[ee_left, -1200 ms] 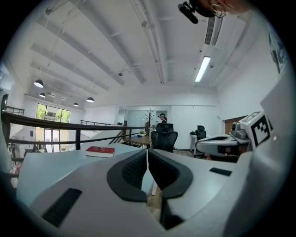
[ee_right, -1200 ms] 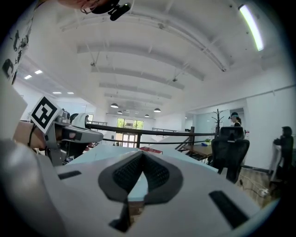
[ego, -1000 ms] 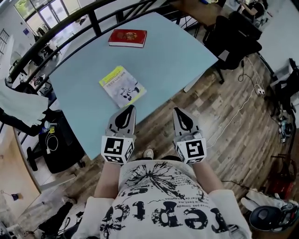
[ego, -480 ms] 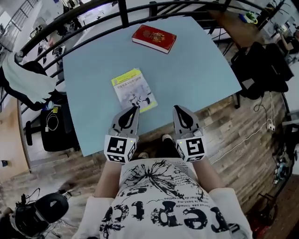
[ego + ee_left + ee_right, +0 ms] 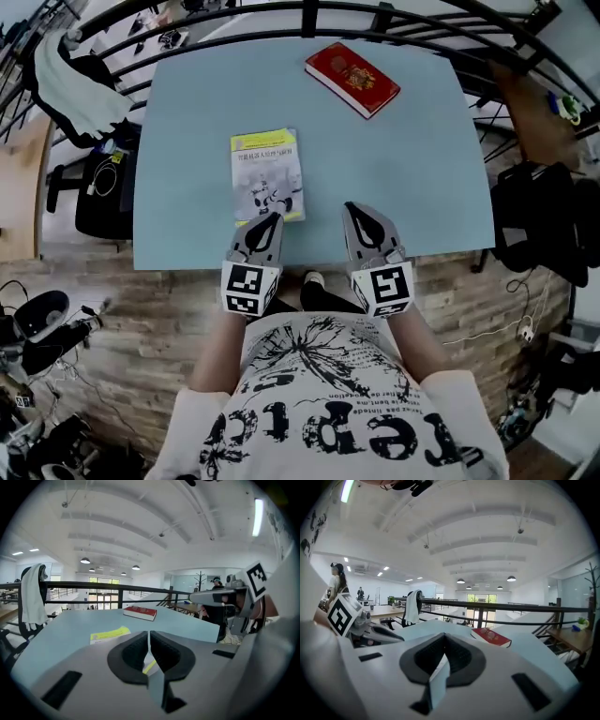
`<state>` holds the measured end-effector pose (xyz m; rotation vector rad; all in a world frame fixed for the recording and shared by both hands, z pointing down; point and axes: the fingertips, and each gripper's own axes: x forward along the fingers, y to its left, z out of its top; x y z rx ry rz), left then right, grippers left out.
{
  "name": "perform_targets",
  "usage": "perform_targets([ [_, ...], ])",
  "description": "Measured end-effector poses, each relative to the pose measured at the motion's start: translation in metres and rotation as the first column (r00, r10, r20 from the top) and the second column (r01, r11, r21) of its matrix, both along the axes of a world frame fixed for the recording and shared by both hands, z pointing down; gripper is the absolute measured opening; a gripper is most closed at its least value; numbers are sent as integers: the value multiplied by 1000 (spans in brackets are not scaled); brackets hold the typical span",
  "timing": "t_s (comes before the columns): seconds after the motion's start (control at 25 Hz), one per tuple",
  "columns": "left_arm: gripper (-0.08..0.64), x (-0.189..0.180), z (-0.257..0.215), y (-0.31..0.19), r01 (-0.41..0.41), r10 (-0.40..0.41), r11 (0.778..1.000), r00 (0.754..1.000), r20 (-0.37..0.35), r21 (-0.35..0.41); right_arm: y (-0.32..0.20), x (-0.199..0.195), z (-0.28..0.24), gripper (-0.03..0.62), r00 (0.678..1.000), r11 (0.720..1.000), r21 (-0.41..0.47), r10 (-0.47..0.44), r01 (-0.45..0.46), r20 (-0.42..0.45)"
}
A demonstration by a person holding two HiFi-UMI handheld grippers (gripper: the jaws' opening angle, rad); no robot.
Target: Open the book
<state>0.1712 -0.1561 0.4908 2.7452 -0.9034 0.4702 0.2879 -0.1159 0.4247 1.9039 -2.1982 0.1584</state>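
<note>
The table point(image 5: 187, 122) carries two books and nothing else. Its top is a flat, smooth, pale blue sheet with square corners.

The yellow book point(image 5: 266, 173) lies closed and flat on the near half of the table, left of the middle. It is a thin paperback. The cover has a yellow band along its far edge and is white with small dark drawings below that.

The red book point(image 5: 352, 80) lies closed at the far right of the table, well apart from the yellow one and set at an angle. It is thicker, with a stiff dark red cover that bears a gold emblem, and its pale page edges show at the side.

The left gripper point(image 5: 273, 217) has a grey, smooth plastic shell and black ribbed pads. Its fingers are pressed together with nothing between them, and the tip is at the near edge of the yellow book. The right gripper point(image 5: 351, 208) is of the same make. Its fingers are also together and empty, over bare table to the right of that book. Each gripper has a cube with black and white square markers at its near end.

A black metal railing point(image 5: 511, 605) of round bars runs behind the far edge of the table. A white cloth point(image 5: 80, 84) hangs in soft folds at the far left. The floor point(image 5: 141, 309) is made of wooden planks.
</note>
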Motion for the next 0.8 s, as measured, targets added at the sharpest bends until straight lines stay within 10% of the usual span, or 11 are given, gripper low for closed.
perform_targets([
  [0.8, 189, 63, 146, -13, 48, -7, 990, 954, 301, -131, -23, 66, 61, 11, 998, 995, -88, -53, 56, 42],
])
